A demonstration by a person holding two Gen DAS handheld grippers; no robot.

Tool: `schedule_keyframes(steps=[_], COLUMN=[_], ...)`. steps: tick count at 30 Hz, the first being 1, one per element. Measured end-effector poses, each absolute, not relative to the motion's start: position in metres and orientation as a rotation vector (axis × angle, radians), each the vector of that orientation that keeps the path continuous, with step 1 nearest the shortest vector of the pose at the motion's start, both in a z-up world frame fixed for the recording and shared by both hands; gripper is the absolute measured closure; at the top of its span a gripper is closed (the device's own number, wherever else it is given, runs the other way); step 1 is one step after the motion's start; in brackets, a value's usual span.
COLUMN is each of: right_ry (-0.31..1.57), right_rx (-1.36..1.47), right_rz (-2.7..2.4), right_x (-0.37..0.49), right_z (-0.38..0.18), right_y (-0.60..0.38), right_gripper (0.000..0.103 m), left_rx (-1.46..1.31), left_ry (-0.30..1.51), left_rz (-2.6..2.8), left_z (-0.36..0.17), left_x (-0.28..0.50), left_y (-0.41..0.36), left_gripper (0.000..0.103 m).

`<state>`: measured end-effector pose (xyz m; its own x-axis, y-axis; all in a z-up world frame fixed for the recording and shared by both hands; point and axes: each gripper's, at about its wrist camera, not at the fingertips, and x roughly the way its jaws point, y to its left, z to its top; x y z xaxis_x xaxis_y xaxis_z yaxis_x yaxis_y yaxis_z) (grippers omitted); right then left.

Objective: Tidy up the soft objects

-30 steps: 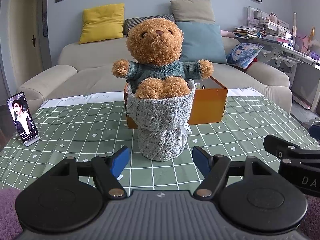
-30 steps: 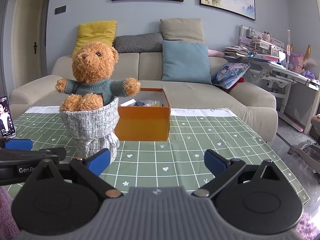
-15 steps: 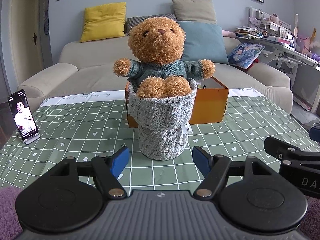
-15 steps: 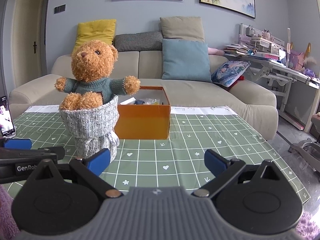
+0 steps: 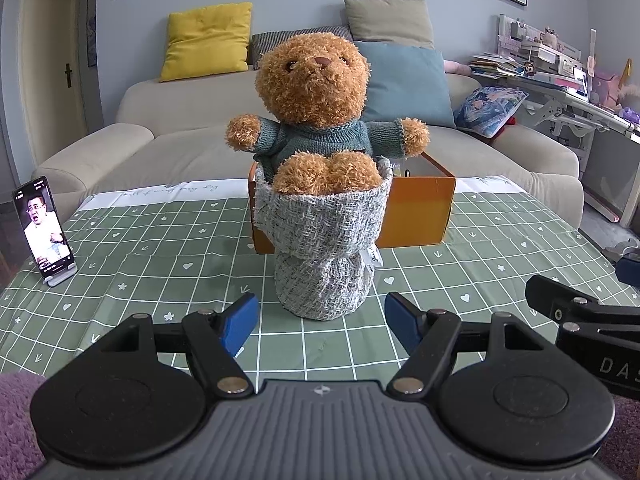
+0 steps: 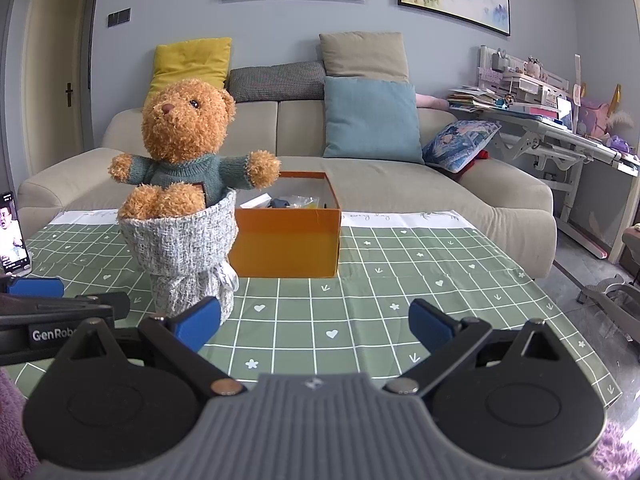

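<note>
Change since earlier: in the left wrist view the bear has grown larger and sits lower in the frame, so the left claw has closed in on it; in the right wrist view little has shifted beyond a small drift.
Left view, bear: the teddy bear (image 5: pixel 316 92) stands upright in its grey woven wrap (image 5: pixel 322 240) on the counter (image 5: pixel 140 248), straight ahead of the left claw (image 5: pixel 322 318).
Left view, claw: jaws wide, nothing between them; the wrap's base lies near and centred on the gap, probably lined up so the narrow lower part can be pinched.
Left view, box: the orange box (image 5: pixel 420 216) stands just behind the bear, open on top; likely the place for soft things.
Left view, phone: a phone (image 5: pixel 42 228) leans on a stand at the far left, well apart.
Right view, claw: right claw (image 6: pixel 316 318) wide and empty, aimed at bare cloth to the right of the bear (image 6: pixel 188 132).
Right view, box: box (image 6: pixel 288 240) already holds small items I cannot identify.
Right view, reason: it likely waits beside the left as support.
</note>
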<state>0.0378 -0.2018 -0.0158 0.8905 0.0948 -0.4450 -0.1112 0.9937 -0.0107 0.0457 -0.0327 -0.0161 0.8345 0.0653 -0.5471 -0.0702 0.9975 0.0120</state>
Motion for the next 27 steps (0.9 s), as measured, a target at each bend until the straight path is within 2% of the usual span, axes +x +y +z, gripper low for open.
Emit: schedule_keyframes(steps=[27], right_ry=[0.465], right_rx=[-0.037], right_rz=[0.109], right_x=[0.0392], right_z=[-0.0178], right_y=[-0.1997], right_gripper=[0.005], left_rx=[0.012], left_ry=[0.548], left_rz=[0.072], left_z=[-0.0146], left_x=[0.0420], left_y=[-0.0361], left_gripper=[0.017])
